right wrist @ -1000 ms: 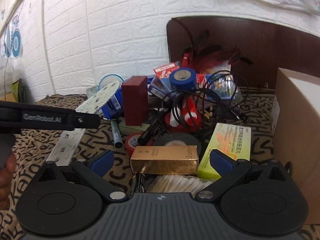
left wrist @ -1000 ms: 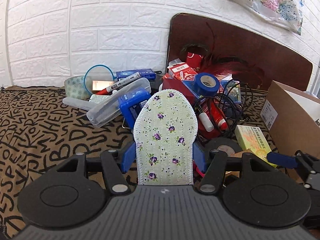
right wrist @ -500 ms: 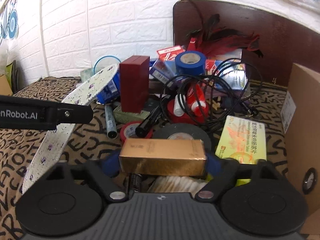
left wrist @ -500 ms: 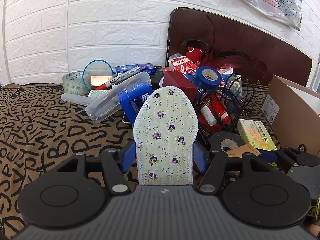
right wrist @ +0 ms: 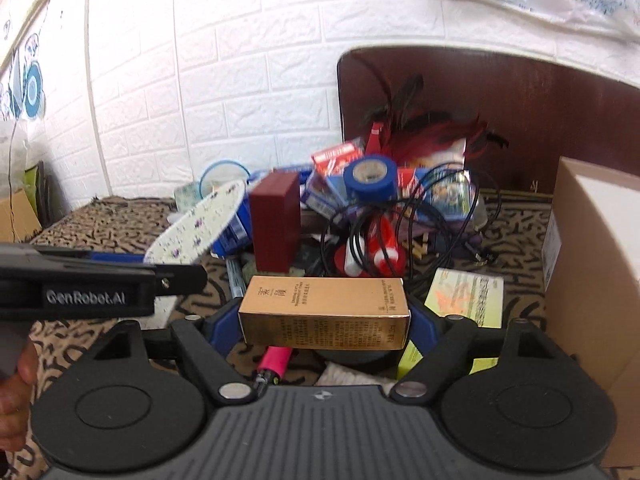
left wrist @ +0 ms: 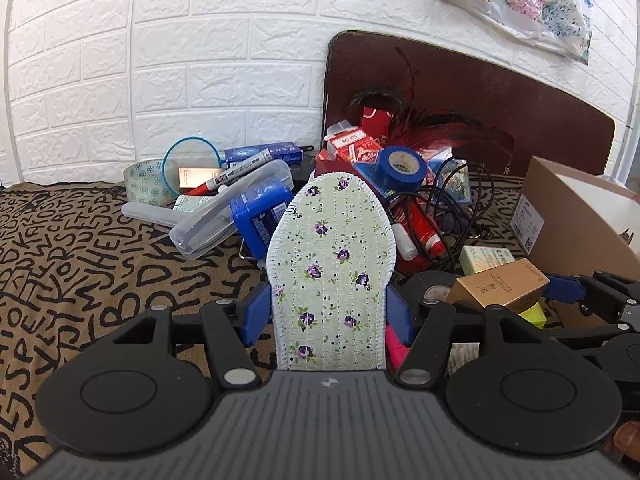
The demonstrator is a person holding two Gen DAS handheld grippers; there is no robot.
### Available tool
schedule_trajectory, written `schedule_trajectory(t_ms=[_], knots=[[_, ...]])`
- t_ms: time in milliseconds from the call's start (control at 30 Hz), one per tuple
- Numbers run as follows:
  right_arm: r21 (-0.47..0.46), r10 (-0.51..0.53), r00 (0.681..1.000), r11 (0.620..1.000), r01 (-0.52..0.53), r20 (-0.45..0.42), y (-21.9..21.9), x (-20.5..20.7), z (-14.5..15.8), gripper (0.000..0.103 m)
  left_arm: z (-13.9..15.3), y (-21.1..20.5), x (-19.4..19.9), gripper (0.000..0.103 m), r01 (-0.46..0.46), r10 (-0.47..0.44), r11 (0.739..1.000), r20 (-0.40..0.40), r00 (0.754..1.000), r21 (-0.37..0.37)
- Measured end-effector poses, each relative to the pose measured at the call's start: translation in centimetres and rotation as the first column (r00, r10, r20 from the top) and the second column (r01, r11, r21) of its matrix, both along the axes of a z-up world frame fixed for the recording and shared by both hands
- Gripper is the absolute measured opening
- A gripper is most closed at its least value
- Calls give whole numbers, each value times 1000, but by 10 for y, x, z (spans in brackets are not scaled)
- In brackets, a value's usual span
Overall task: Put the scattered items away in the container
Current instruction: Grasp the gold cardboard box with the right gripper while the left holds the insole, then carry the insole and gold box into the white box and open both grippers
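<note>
- Left gripper (left wrist: 327,314) pinches a floral insole (left wrist: 331,272).
- Right gripper (right wrist: 325,322) clamps a gold box (right wrist: 324,314) crosswise.
- Cardboard box (right wrist: 596,280) stands right; black cables (right wrist: 420,216) tangle ahead.

Floral pale-green insole (left wrist: 330,268), gold box (right wrist: 325,313), blue tape roll (right wrist: 371,178), letter-patterned brown cloth (left wrist: 80,248).

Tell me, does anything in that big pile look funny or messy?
Yes. A black cable loops in a tangle over the red-and-white tubes and boxes, so it could snag. A blue tape roll perches on top of the heap, and a dark red box stands on end, a bit tilted.
</note>
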State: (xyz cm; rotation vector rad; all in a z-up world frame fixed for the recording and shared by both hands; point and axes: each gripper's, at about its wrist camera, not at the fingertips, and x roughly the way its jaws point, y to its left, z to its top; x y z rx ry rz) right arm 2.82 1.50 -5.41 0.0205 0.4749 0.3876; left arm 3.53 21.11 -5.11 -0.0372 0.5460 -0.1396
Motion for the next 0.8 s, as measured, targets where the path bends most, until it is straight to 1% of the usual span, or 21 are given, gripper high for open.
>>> schedule_trajectory(t_ms=[133,267,433,600,700,800], knots=[[11,-10,1000,1000,10,20,-7,-7,9,82,10,-5,-8,61,3,-3,1000,27,1000,23],[22,-25,999,999,24,41,-13,-14,18,82,19,-10,-15,61,12,-13,1000,48,999,24],[29,-47,996,999,45,71,-27,-24,32,82,31,-27,-18,61,45,-48,998,70,996,34],[30,-112,988,994,110,103,-60,-32,49,82,48,-61,-15,61,119,-123,992,108,987,42],[25,-171,978,985,169,123,-89,-38,59,82,57,-89,-14,62,173,-178,984,136,974,51],[23,-242,960,970,241,141,-124,-45,69,82,64,-122,-12,62,236,-241,970,156,958,53]])
